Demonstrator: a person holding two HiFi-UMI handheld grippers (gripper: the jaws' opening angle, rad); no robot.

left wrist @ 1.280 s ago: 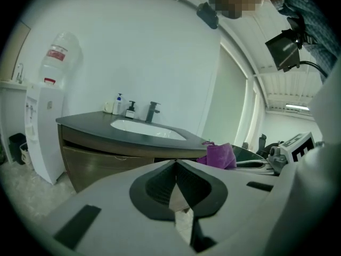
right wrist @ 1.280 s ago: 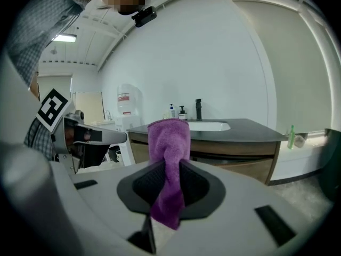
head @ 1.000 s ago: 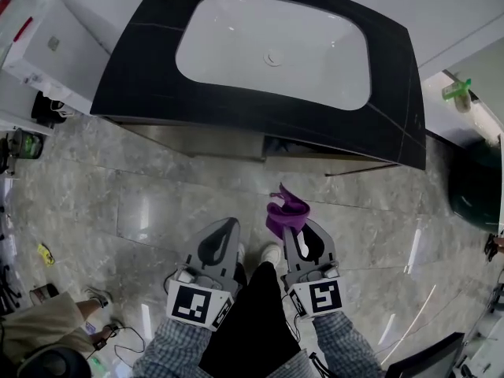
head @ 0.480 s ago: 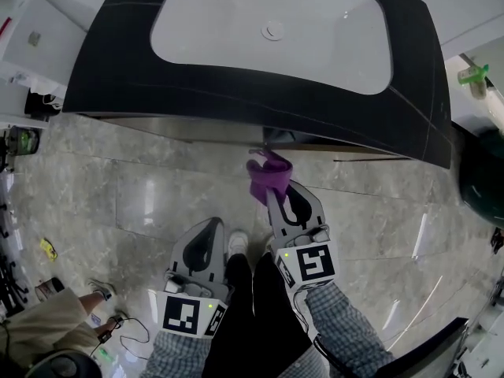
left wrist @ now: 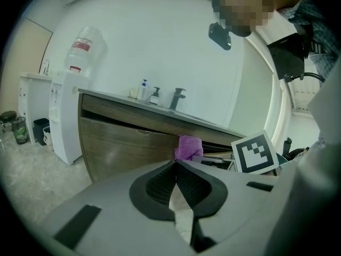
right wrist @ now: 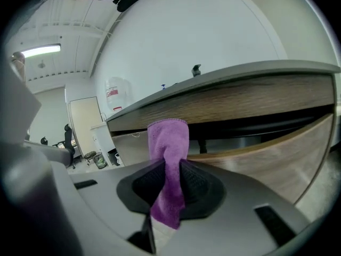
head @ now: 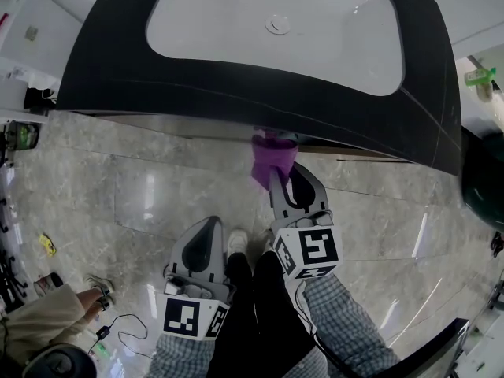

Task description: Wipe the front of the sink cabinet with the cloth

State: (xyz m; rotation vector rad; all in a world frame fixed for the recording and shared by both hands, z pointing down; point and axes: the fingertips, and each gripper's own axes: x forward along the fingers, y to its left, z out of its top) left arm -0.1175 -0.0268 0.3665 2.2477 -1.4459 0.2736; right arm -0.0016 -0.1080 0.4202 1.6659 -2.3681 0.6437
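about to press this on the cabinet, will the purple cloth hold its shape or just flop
Probably floppy: the cloth pinches narrow in the right gripper and its tail hangs limp below. Likely light, since the short free end stands up unsupported. Against the cabinet front it should fold and flatten rather than push back.

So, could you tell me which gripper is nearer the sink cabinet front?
Right. The right gripper, clamping the cloth, is by the sink cabinet front; the left gripper hangs farther back.
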